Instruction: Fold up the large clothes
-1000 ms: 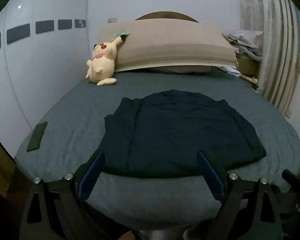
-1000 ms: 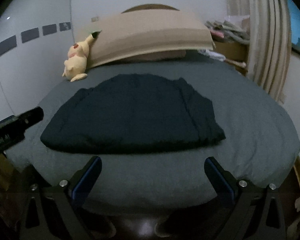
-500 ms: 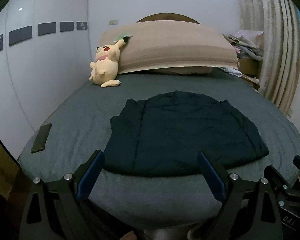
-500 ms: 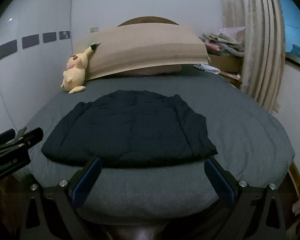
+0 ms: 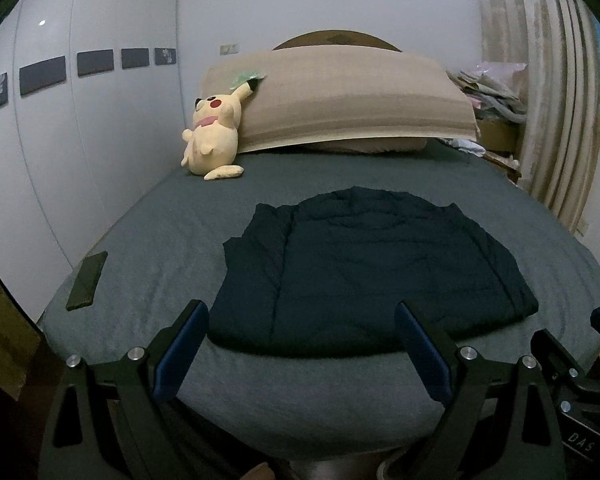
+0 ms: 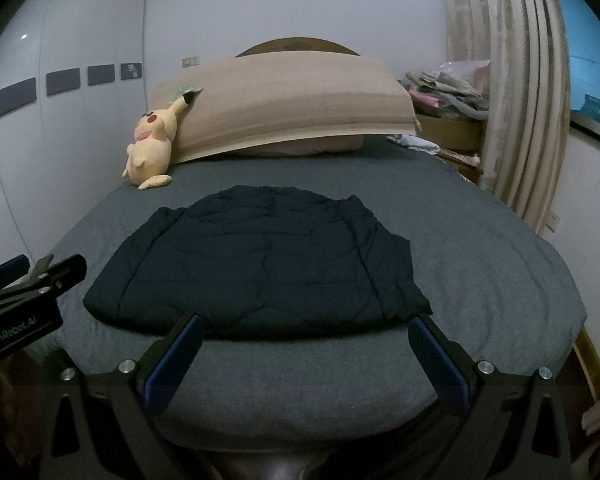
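Note:
A dark navy padded garment point(image 5: 364, 272) lies flat in a folded, rounded shape on the grey bed point(image 5: 188, 240), its near edge by the foot of the mattress. It also fills the middle of the right wrist view as the same garment point(image 6: 260, 268). My left gripper point(image 5: 300, 316) hangs open above the foot of the bed, short of the garment's near edge, holding nothing. My right gripper point(image 6: 306, 330) is open too, level with the near hem and apart from it. The left tool's body point(image 6: 24, 300) shows at the left of the right wrist view.
A yellow plush toy point(image 5: 214, 140) leans on a long beige pillow point(image 5: 340, 100) at the head. A dark flat phone-like slab point(image 5: 87, 280) lies near the bed's left edge. White wall stands left, curtains point(image 6: 512, 112) and a pile of clothes point(image 6: 448, 88) right.
Both grippers have drawn back and up from the bed, so the garment sits farther off and more of the room shows. The garment itself has not moved.

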{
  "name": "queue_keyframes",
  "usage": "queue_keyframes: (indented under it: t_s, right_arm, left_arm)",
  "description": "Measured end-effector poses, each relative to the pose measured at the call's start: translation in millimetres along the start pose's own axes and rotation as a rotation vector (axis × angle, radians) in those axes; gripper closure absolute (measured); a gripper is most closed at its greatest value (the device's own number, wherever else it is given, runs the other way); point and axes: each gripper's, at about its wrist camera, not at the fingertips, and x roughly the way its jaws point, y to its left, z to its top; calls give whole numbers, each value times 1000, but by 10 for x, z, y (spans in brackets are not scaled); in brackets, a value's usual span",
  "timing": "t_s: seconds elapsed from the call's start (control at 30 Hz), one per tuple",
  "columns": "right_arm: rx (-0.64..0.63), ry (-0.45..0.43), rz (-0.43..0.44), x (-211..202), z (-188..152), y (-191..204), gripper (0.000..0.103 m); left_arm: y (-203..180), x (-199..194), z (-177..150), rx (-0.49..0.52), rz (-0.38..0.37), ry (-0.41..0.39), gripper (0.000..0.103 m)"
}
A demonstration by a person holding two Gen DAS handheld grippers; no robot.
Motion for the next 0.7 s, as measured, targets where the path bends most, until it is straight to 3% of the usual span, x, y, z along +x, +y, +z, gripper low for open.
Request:
queue_keyframes:
  t_s: [0.7]
  right_arm:
    - [-3,-20,-3,-39,26,5,0]
  left_arm:
    - [-81,-50,-8,2,8,-16,9]
